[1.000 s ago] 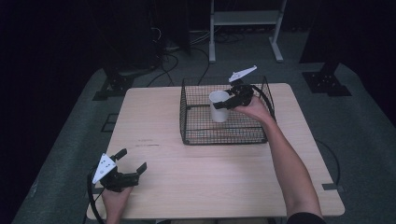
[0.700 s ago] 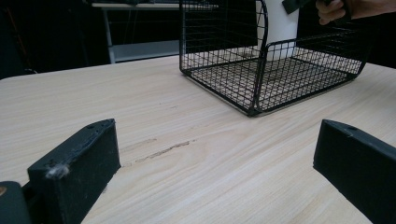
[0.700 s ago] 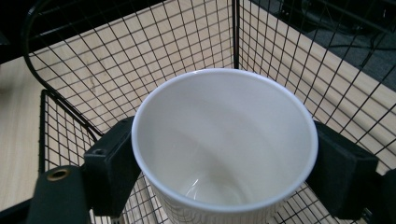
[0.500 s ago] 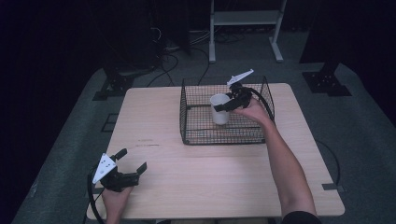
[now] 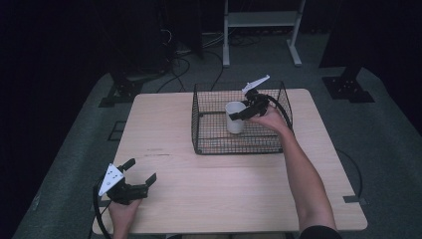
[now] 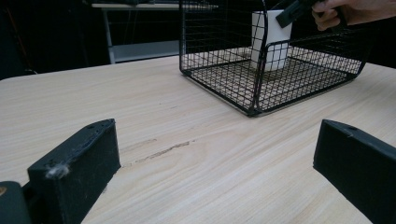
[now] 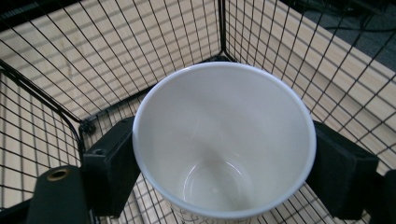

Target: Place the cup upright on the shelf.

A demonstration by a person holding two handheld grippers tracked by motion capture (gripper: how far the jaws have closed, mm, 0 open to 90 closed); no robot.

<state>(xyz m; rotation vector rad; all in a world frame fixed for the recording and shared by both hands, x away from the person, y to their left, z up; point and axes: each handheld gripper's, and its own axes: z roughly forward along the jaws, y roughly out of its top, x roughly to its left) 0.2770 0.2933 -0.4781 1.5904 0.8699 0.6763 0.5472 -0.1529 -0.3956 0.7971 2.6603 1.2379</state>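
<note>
Your right gripper (image 5: 245, 112) has its two black jaws clamped on either side of the white, smooth-walled empty cup (image 5: 235, 117), one against each wall just below the rim, as the right gripper view shows. Compared with a second ago, the cup sits lower inside the black wire-mesh basket (image 5: 214, 144): it was held up near the basket's top edge, and it now looks to be at or just above the mesh floor, upright, toward the far right part of the basket. Contact with the floor cannot be confirmed from these views. Judgement: the placing step is nearly done; what remains is to part the jaws and lift clear without tipping the cup. Your left gripper (image 5: 135, 177) has not moved; it rests low at the near left of the light wooden table (image 5: 164, 124), jaws spread wide, holding nothing.
</note>
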